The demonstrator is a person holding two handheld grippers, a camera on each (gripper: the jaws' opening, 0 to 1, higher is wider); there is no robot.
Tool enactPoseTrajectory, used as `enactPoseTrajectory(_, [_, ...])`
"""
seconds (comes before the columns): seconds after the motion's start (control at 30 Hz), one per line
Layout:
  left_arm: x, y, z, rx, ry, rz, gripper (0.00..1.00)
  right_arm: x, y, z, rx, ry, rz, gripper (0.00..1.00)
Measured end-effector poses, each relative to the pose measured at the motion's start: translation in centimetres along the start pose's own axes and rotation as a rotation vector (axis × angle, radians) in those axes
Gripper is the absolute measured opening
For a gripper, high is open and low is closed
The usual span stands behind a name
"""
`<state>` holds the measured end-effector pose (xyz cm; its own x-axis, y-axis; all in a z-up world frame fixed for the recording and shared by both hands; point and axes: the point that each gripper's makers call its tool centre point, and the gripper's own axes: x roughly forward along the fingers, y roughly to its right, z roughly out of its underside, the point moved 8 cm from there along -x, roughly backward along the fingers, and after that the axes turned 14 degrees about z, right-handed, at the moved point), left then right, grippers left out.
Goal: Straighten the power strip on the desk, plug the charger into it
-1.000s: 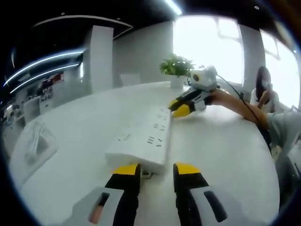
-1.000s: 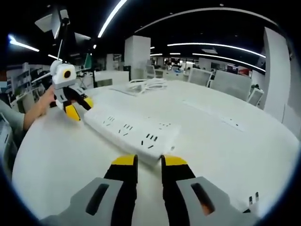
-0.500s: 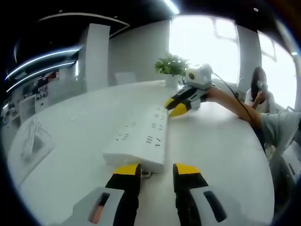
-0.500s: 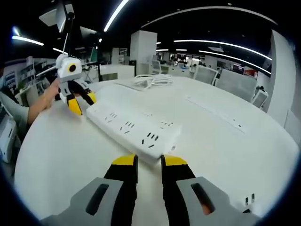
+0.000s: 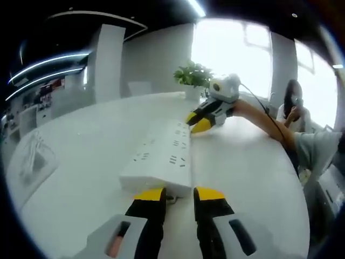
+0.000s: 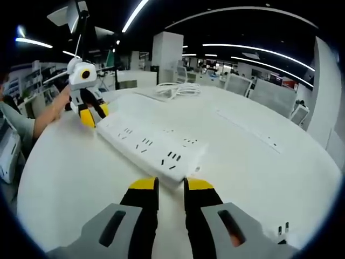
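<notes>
In the left gripper view, the left gripper sits low at the near end of one white power strip on the white desk, jaws slightly apart and empty. The right gripper reaches to the strip's far end. In the right gripper view, the right gripper rests narrowly open, holding nothing, at the strip; the left gripper meets the far end.

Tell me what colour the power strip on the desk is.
White. The power strip shows best in the right gripper view.
</notes>
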<state>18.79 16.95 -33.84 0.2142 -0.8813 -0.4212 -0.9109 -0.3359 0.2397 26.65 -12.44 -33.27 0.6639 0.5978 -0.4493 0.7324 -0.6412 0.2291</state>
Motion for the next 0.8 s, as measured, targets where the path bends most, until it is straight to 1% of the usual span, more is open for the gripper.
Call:
enactPoseTrajectory(0.17, [-0.01, -0.03, 0.01, -0.004, 0.003, -0.001, 0.21, 0.09, 0.1, 0.02, 0.0, 0.001, 0.004, 0.17])
enactPoseTrajectory(0.23, [0.01, 0.03, 0.03, 0.006, -0.002, -0.005, 0.21, 0.11, 0.08, 0.05, -0.005, 0.003, 0.006, 0.17])
enactPoseTrajectory(0.33, [0.05, 0.1, 0.07, 0.02, -0.007, -0.008, 0.21, 0.12, 0.09, 0.1, 0.005, 0.003, 0.005, 0.17])
enactPoseTrajectory(0.5, [0.08, 0.14, 0.12, 0.011, -0.002, -0.007, 0.21, 0.26, 0.06, 0.16, 0.019, 0.003, 0.003, 0.18])
enactPoseTrajectory(0.8, [0.09, 0.26, 0.03, 0.029, -0.017, -0.013, 0.22, 0.24, 0.16, 0.06, 0.023, -0.001, 0.006, 0.19])
